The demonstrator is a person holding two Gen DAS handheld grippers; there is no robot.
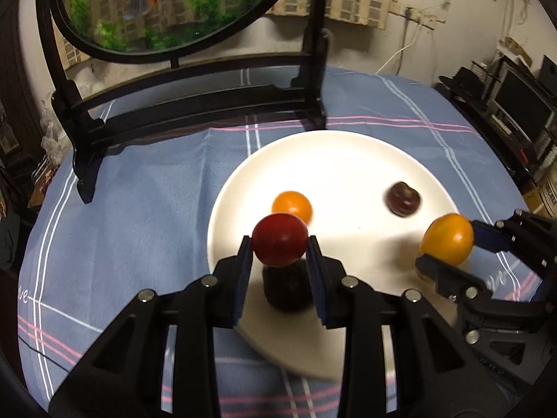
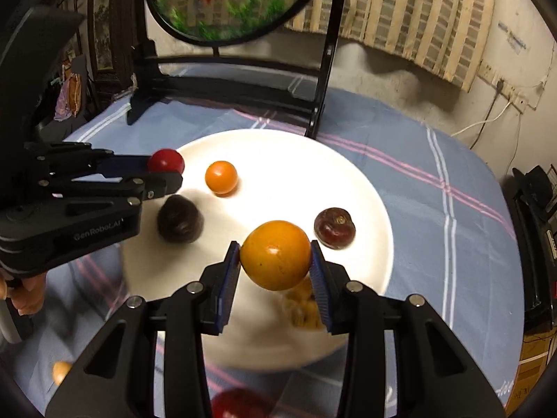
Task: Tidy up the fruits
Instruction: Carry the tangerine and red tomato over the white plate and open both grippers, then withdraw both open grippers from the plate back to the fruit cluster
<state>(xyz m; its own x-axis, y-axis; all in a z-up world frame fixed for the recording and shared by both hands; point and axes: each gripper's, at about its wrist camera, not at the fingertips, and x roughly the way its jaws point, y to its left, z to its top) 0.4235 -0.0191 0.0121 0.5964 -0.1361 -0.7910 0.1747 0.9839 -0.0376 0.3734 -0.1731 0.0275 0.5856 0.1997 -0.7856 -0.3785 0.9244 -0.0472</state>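
My left gripper [image 1: 280, 245] is shut on a red round fruit [image 1: 280, 239] above the near edge of a white plate [image 1: 348, 160]. Below it lies a dark fruit [image 1: 286, 289]. A small orange fruit [image 1: 291, 206] and a purple-brown fruit [image 1: 402, 198] also rest on the plate. My right gripper [image 2: 275, 261] is shut on a larger orange fruit [image 2: 275, 259] over the plate [image 2: 278, 160]. In the right wrist view the left gripper [image 2: 166, 170] comes in from the left with the red fruit [image 2: 166, 161]. In the left wrist view the right gripper [image 1: 448, 249] is at the plate's right rim.
A round fish ornament on a black stand [image 1: 195, 104] rises behind the plate on the blue checked cloth [image 1: 139, 209]. Yellow pieces [image 2: 306, 308] lie blurred under the right gripper. A red fruit [image 2: 236, 404] and a small orange one [image 2: 61, 371] lie on the near cloth. Dark shelves [image 1: 515, 111] are far right.
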